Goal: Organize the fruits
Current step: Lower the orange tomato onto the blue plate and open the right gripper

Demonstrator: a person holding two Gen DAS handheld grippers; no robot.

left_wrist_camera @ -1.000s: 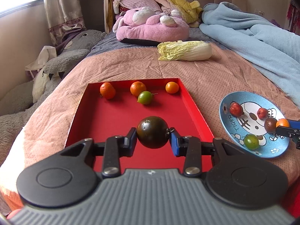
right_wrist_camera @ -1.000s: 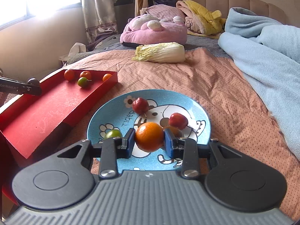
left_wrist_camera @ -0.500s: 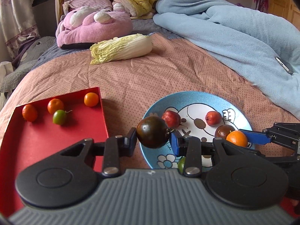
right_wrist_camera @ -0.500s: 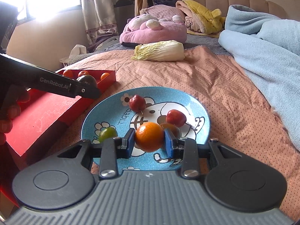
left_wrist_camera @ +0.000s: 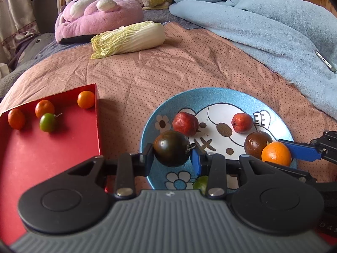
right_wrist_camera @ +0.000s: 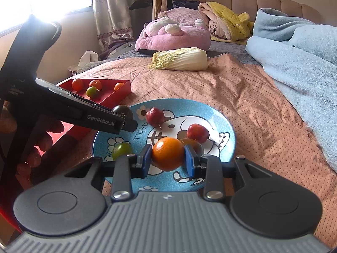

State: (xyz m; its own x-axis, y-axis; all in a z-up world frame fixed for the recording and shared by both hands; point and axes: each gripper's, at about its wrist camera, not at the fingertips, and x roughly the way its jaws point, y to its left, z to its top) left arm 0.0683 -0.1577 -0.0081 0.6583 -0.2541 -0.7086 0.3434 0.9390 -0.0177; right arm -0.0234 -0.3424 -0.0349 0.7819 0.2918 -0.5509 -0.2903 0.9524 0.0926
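Note:
My left gripper (left_wrist_camera: pixel 171 156) is shut on a dark brown-green tomato (left_wrist_camera: pixel 171 148) and holds it over the left part of the blue cartoon plate (left_wrist_camera: pixel 273 113). My right gripper (right_wrist_camera: pixel 168 161) is shut on an orange (right_wrist_camera: pixel 167 153) above the plate's near side (right_wrist_camera: pixel 210 109); that orange also shows in the left wrist view (left_wrist_camera: pixel 276 153). On the plate lie two red fruits (left_wrist_camera: pixel 185 124) (left_wrist_camera: pixel 241 123), a dark tomato (left_wrist_camera: pixel 257 143) and a green fruit (right_wrist_camera: pixel 121 150). The red tray (left_wrist_camera: pixel 31 154) at the left holds three orange fruits and a green one (left_wrist_camera: pixel 47 122).
A napa cabbage (left_wrist_camera: pixel 128 39) lies on the pink bedspread beyond the plate. A pink plush (left_wrist_camera: pixel 96 15) and yellow plush sit at the headboard. A light blue blanket (left_wrist_camera: pixel 263 27) covers the right side, with a phone (left_wrist_camera: pixel 325 62) on it.
My left gripper carried the dark tomato from over the red tray rightward to above the blue plate. My right gripper kept the orange over the plate, almost still.

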